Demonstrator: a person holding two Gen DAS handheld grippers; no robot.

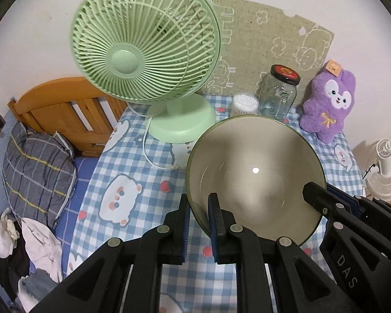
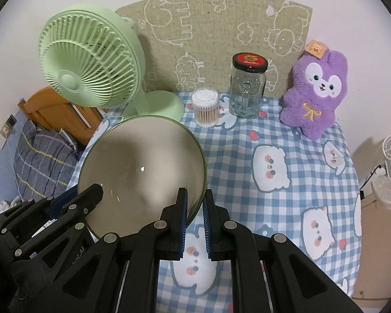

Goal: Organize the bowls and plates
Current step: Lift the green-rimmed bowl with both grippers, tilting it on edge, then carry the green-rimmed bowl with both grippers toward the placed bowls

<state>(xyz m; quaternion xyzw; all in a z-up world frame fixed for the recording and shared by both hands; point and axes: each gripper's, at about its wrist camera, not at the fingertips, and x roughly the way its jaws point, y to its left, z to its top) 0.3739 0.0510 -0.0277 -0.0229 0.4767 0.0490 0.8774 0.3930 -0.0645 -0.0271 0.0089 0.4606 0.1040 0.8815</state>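
Left to right: green fan [image 1: 146,60] stands at table's left-rear, close to the bowl [image 1: 252,177]. Your left gripper [image 1: 199,221] is pinched tight on the bowl's left rim, your right gripper [image 2: 194,221] on its opposite rim. Bowl looks lifted off the checked tablecloth [image 2: 286,203]. Risks: uneven pull btwn hands could slip the glossy rim; drifting back-left could hit the fan.

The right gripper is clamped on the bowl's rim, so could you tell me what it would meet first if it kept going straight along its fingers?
Probably the checked tablecloth: the right gripper, shut on the bowl, points down at bare cloth, well short of the cotton swab jar. Depth is uncertain.
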